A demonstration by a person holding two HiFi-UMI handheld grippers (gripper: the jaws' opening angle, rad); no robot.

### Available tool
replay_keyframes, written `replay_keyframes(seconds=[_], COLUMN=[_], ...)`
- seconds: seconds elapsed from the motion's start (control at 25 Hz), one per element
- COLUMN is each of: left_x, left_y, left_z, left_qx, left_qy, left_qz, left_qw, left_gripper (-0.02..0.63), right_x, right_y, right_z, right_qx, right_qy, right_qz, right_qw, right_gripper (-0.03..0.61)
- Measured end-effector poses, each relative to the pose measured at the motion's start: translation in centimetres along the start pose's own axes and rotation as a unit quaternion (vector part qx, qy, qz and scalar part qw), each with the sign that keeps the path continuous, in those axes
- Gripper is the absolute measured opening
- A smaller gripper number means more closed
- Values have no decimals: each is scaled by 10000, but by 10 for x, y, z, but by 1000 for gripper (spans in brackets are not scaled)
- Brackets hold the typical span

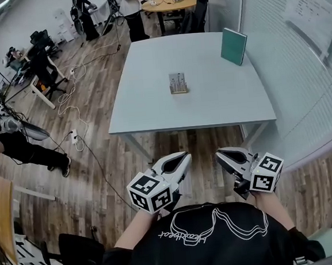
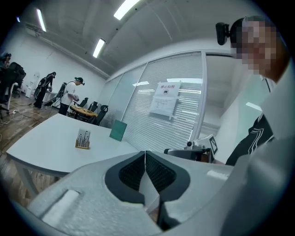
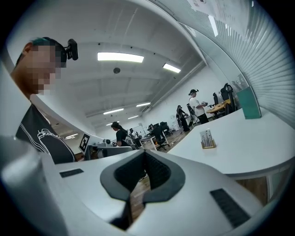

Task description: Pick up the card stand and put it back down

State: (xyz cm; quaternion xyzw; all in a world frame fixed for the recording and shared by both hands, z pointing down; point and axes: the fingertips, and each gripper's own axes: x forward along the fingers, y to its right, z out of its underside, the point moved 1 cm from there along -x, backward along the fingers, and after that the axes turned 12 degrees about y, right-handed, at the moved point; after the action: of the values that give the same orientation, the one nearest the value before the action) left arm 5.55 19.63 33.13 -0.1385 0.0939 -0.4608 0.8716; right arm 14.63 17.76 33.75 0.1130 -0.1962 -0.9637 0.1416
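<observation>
Two claws, left claw (image 1: 184, 155) and right claw (image 1: 220, 154), both closed tight on nothing, hang short of the worktop (image 1: 221, 98). The card stand (image 1: 178, 83) sits upright mid-worktop, well apart from them. Likely best: step closer, open one claw early, grip the stand squarely, lift level.

Card stand (image 1: 178, 83) at centre of table (image 1: 146, 105), upright panel (image 1: 233, 46) behind it rightward, left tool (image 1: 186, 155) beside right tool (image 1: 218, 153) before table

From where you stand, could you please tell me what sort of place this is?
Probably an open-plan office or lab: a white table bearing a card stand, office chairs on a wood floor, and a glass partition with blinds.
</observation>
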Motion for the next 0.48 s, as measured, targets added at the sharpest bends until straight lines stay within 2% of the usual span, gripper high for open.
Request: replay_keyframes(seconds=[0.16,0.32,0.48], left_x=[18,33,34], left_y=[-8,-19,-51], left_z=[0,4,3], left_qx=[83,172,4], left_qy=[111,-1,60], left_qz=[-110,-106,-197], left_qw=[9998,9998,9998], left_gripper=[14,14,14], right_x=[1,9,32], right_y=[24,45,65], right_z=[-10,-9,-3], right_qx=[-145,-229,-220], right_qy=[48,10,-36], right_qz=[41,108,164], right_qw=[9999,9997,9996], right_gripper=[8,8,8])
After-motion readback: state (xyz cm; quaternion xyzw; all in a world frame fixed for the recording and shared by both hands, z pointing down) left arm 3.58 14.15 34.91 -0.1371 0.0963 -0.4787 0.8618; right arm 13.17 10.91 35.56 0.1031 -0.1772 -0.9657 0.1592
